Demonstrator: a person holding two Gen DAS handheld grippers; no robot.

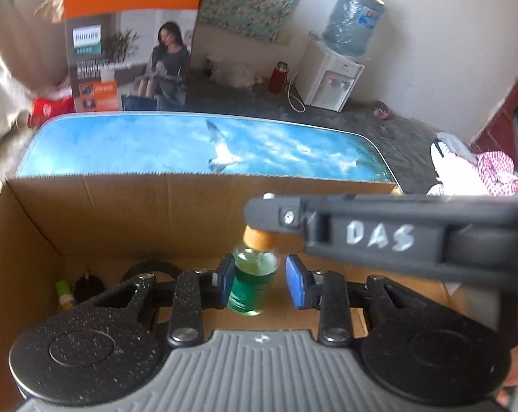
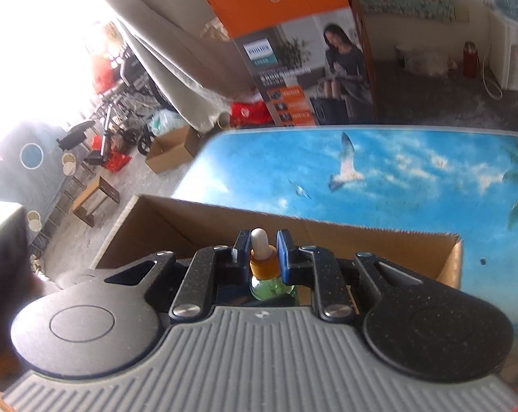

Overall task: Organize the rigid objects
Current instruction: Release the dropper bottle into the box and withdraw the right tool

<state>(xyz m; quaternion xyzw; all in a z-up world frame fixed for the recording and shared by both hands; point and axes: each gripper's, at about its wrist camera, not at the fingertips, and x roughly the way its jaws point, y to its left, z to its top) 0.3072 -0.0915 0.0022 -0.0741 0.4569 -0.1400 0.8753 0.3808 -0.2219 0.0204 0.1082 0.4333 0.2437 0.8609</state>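
Fingers: my right gripper (image 2: pixel 264 254) clamps the dropper bottle (image 1: pixel 255 274) by its cap.
Axis: upright, hanging over the cardboard box (image 1: pixel 121 213).
Left gripper (image 1: pixel 259 285): wide, straddling the bottle's body.

Dropper bottle (image 1: pixel 254 276): in the left wrist view its bulb and upper cap are hidden behind the right gripper (image 1: pixel 264 221) crossing above it; in the right wrist view its body below the shoulder is hidden under that gripper's own housing. Small items at the far-left corner of the cardboard box (image 1: pixel 128 213), left of the left gripper (image 1: pixel 260 283), are partly covered by its linkage and too small to identify. The right gripper's body is cut off at the right edge.
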